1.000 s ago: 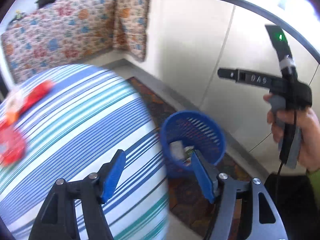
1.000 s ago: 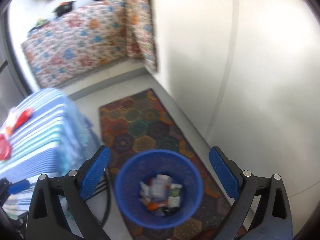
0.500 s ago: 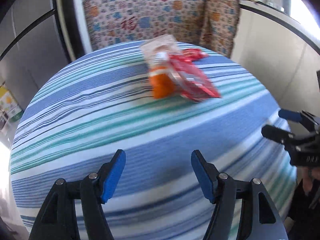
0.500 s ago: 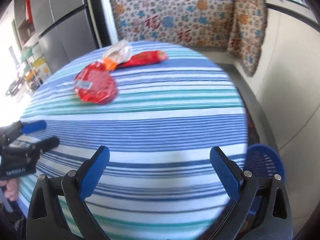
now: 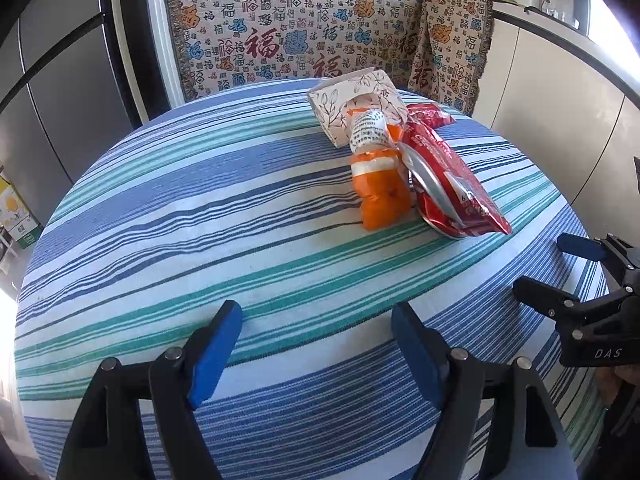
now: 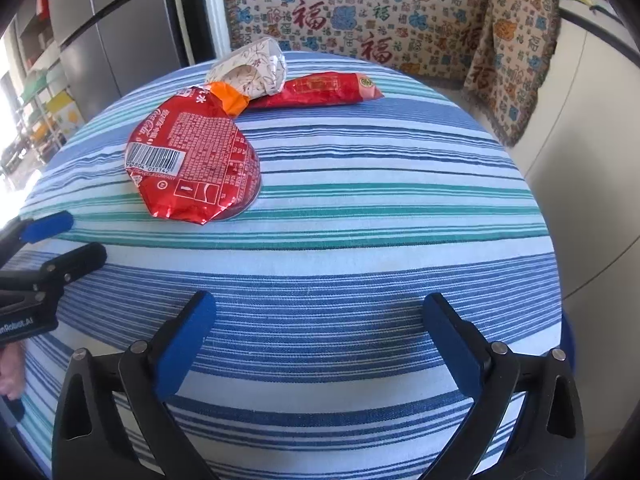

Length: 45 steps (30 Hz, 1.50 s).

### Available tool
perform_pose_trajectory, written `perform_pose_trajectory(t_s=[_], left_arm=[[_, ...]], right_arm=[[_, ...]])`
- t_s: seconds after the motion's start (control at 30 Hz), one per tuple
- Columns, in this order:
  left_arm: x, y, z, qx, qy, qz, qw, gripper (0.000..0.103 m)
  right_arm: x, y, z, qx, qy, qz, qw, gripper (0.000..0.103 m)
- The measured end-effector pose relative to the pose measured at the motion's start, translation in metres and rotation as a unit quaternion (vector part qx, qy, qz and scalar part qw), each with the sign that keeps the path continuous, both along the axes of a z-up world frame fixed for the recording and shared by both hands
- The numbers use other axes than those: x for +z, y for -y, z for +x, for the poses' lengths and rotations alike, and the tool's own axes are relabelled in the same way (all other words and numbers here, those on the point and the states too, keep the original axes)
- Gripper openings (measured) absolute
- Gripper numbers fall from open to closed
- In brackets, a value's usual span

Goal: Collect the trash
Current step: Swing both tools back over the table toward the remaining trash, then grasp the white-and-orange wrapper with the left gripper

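Note:
Trash lies in a pile on the far side of the round striped table. An orange wrapper lies beside a flat red round packet, also in the right wrist view. Behind them is a white floral paper box, and a long red wrapper. My left gripper is open and empty above the near table edge. My right gripper is open and empty, also over the near edge; it shows at the right of the left wrist view.
A patterned bench cushion stands behind the table. Grey cabinet doors are at the far left, white cabinets at the right. The blue bin's rim peeks out beside the table's right edge.
Both grippers swung away from the blue bin on the floor back to the table, then closer to the trash pile. Both stay open and empty.

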<state>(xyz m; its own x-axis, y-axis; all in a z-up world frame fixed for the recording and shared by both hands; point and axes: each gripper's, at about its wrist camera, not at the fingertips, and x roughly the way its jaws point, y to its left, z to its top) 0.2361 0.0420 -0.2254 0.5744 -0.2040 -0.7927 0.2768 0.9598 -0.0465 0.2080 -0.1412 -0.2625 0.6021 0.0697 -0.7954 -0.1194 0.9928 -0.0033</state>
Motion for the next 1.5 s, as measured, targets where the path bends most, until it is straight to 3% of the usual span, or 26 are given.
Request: perform_pose_trajectory(t_s=[0.13,0.27,0.47,0.5,0.53,0.57,0.73,0.93,1.17,1.2,1.27,1.3,1.5], left_arm=[[0.002,0.006,0.011,-0.042,-0.003,-0.040,0.9983,0.079],[0.009,0.014,0.031,-0.057,0.019,-0.043,0.9973,0.076],[0.004,0.029,0.067,-0.080,0.000,-0.063,0.9948,0.059],[0.004,0.032,0.071,-0.087,-0.004,-0.069,0.9939,0.051],[0.004,0.033,0.072,-0.091,-0.004,-0.072,0.9932,0.035],[0.005,0.034,0.073,-0.096,-0.004,-0.073,0.9927,0.027],[0.008,0.027,0.066,-0.079,-0.003,-0.072,0.9943,0.025],[0.022,-0.031,0.026,-0.034,0.001,-0.073,0.9967,0.025],[0.017,-0.081,-0.018,0.000,-0.012,-0.065,0.9978,0.029],[0.015,-0.083,-0.021,0.001,-0.014,-0.066,0.9977,0.032],[0.011,-0.082,-0.023,0.007,-0.016,-0.062,0.9979,0.054],[0.009,-0.081,-0.023,0.013,-0.014,-0.059,0.9981,0.071],[0.002,-0.070,-0.008,0.020,-0.014,-0.042,0.9988,0.075]], right_arm=[[-0.001,-0.004,0.001,-0.001,0.000,-0.004,1.000,0.103],[-0.001,-0.005,0.003,-0.001,0.000,-0.004,1.000,0.103],[-0.001,-0.004,0.002,-0.001,0.000,-0.004,1.000,0.103],[-0.001,-0.004,0.002,-0.001,0.000,-0.004,1.000,0.103],[-0.001,-0.004,0.002,-0.001,0.000,-0.004,1.000,0.103],[-0.001,-0.004,0.002,-0.001,0.000,-0.004,1.000,0.102],[-0.001,-0.003,0.002,-0.001,0.000,-0.004,1.000,0.103],[-0.001,-0.003,0.002,-0.001,0.000,-0.004,1.000,0.103],[-0.001,-0.002,0.002,0.000,0.000,-0.004,1.000,0.103],[-0.001,-0.002,0.002,0.000,0.000,-0.004,1.000,0.103],[-0.001,-0.002,0.002,0.000,0.000,-0.004,1.000,0.103],[-0.001,-0.002,0.002,0.000,0.000,-0.004,1.000,0.103],[-0.001,-0.002,0.002,0.000,0.000,-0.003,1.000,0.103]])
